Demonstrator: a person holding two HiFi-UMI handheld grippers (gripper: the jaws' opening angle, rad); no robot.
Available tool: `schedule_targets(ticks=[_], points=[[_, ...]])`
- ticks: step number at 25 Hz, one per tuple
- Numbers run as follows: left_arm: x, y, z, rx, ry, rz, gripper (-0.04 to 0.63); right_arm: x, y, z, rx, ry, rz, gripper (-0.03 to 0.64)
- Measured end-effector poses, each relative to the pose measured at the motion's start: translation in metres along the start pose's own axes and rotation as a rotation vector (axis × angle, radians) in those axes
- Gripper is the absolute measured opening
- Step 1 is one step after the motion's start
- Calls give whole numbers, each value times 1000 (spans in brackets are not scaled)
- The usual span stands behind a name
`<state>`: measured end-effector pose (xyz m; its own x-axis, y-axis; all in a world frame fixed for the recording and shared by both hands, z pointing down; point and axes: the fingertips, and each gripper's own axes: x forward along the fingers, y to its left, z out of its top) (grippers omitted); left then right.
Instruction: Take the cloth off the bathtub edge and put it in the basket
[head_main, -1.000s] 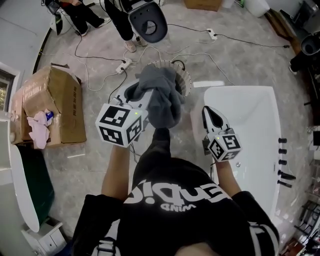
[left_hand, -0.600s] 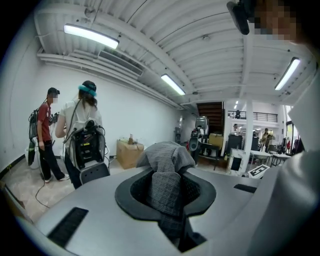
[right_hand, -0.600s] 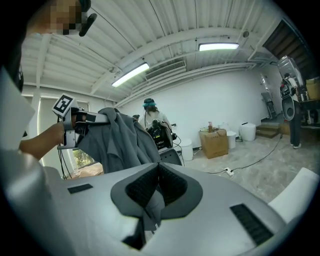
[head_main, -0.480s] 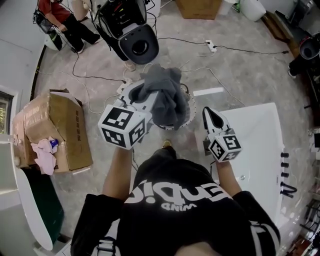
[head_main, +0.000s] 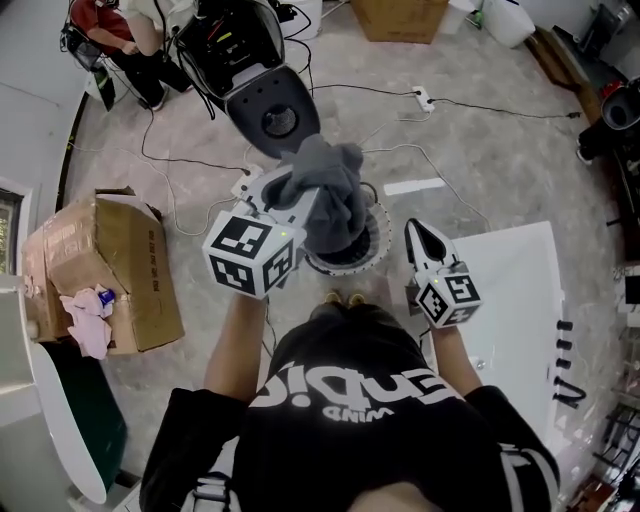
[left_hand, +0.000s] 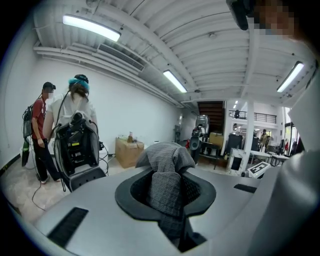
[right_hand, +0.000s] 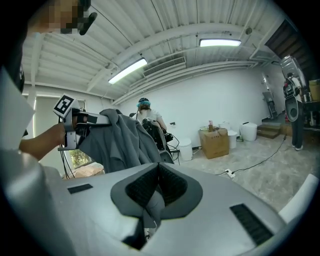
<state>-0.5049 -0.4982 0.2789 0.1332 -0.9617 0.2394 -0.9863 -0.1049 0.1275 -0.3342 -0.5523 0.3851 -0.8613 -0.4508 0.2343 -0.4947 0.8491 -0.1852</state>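
In the head view, the left gripper (head_main: 298, 196) has its fingers clenched on the grey cloth (head_main: 333, 195). The cloth hangs bunched above the round, white, ribbed basket (head_main: 372, 240), which stands on the floor (head_main: 480, 150). It covers the basket's far-left rim, while the near and right rim show free. The right gripper (head_main: 420, 232) hovers just right of the basket, near the left edge of the white bathtub (head_main: 520, 290). Cables (head_main: 180, 165) loop over the floor beyond the basket, and a black-and-grey device (head_main: 265, 95) stands close behind it. A cardboard box (head_main: 110, 260) sits well apart to the left, with bare floor between.

In the left gripper view, the 2 fingers pinch the cloth. A fold rises above their tips and a strip runs down between them. To the left, 2 people (left_hand: 45, 125) stand by the device.

In the right gripper view, the fingers are pressed together with nothing held. The cloth drapes from the left gripper at the left. To the right there is open floor, crossed by 1 cable to a power strip (right_hand: 230, 173), reaching back to a second cardboard box (right_hand: 216, 142) by the far wall.
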Motion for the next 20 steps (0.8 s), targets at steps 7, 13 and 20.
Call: schedule_targets(ticks=[7, 13, 20], points=[[14, 9, -14, -36, 27, 26, 72, 24, -10, -2, 5, 19, 41, 14], [42, 17, -43, -59, 62, 23, 73, 46, -25, -19, 19, 64, 48, 14], [84, 35, -132, -143, 153, -7, 73, 78, -40, -75, 42, 148, 53, 14]])
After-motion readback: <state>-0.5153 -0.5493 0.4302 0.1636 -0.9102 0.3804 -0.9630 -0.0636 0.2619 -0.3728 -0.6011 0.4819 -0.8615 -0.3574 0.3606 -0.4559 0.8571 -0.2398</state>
